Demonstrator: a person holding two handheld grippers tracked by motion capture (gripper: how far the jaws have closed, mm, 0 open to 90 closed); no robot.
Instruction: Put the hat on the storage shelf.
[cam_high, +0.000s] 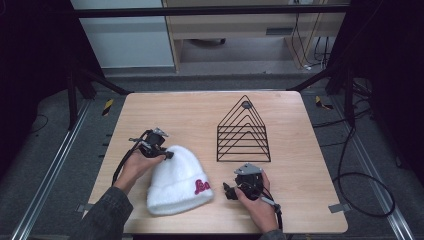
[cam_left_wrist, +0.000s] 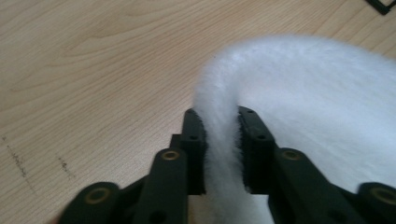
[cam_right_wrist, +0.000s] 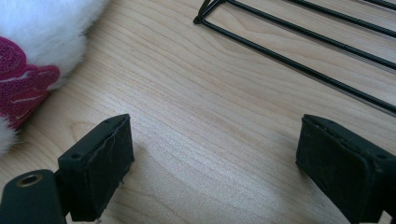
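Down at the lower left of the high view we see the left hand (cam_high: 134, 165), forearm coming up from the bottom edge w/ a dark sleeve, wrist bent so the left gripper (cam_high: 159, 150) points right into the crown of the white fuzzy beanie (cam_high: 177, 181). From the left gripper view its jaws are pinched on a fold of the beanie's white fabric (cam_left_wrist: 219, 140), pads pressing it from both sides. The beanie lies flat on the wooden table (cam_high: 200, 117), lower centre of frame, red logo (cam_high: 201, 186) on its cuff. Lower right of centre, the right hand (cam_high: 255, 197) holds the right gripper (cam_high: 229, 192) low over the table, aimed left toward the beanie's cuff, apart from it; its jaws are spread wide w/ bare wood betw. them. A black wire rack (cam_high: 243, 131) stands upper right of centre.
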